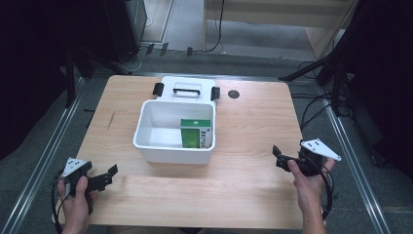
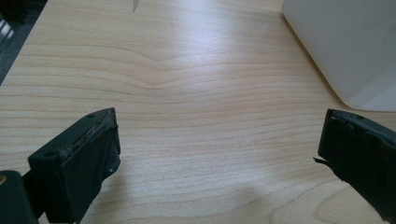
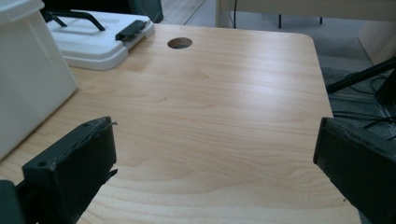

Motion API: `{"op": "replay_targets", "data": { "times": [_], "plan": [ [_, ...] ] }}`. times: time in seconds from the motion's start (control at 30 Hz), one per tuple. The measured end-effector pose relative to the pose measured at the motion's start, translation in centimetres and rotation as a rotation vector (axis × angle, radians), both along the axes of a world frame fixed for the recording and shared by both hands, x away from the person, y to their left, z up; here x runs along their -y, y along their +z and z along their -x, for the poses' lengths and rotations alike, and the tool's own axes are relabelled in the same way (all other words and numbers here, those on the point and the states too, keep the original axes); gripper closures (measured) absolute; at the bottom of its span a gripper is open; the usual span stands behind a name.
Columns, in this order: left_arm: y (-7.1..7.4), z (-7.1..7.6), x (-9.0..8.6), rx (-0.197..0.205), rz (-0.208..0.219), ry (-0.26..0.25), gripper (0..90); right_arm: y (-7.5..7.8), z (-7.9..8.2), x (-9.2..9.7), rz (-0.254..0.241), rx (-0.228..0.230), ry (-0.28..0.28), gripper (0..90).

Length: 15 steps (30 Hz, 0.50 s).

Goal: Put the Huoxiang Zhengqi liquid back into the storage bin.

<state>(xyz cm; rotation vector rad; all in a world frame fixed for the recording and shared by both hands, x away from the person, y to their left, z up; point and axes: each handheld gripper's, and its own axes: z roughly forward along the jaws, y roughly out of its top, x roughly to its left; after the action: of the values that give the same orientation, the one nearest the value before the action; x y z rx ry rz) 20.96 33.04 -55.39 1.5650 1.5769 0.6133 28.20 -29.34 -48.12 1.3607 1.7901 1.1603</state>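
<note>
- Table [image 1: 253, 195]: pale wood-grain laminate with rounded corners, smooth and faintly glossy; a round cable hole [image 1: 234, 94] sits near its far edge.
- Bin [image 1: 160, 141]: white plastic, rectangular with rounded corners and a lipped rim, standing open at the table's middle.
- Box [image 1: 196, 133]: green-and-white carton, standing inside the bin against its right wall.
- Lid [image 1: 182, 87]: flat white plastic with a black bar handle and black clips at both ends, lying on the table just behind the bin and touching or nearly touching it.
- Left gripper [image 1: 104, 178]: black, blocky, with matte, scuffed pads; jaws spread wide over bare wood at the near-left corner, nothing between them. In the left gripper view the bin's wall [image 2: 345, 46] stands ahead to the right.
- Right gripper [image 1: 278, 157]: jaws as wide apart as they go, empty, held low near the right edge, pointing towards the bin.
- Open room: broad bare wood lies between each gripper and the bin, and along the whole near edge.
- Surroundings: grey floor, metal rails along both table sides, black stands and cables to the right, light wooden furniture behind.
</note>
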Motion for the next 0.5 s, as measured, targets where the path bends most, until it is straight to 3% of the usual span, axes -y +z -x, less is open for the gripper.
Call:
{"op": "replay_targets", "data": {
  "times": [0.5],
  "plan": [
    [0.0, 0.0, 0.0, 0.002, 0.001, 0.002, 0.1, -3.2, 2.7, 3.3, -0.011, -0.032, -0.058, 0.0]
  ]
}}
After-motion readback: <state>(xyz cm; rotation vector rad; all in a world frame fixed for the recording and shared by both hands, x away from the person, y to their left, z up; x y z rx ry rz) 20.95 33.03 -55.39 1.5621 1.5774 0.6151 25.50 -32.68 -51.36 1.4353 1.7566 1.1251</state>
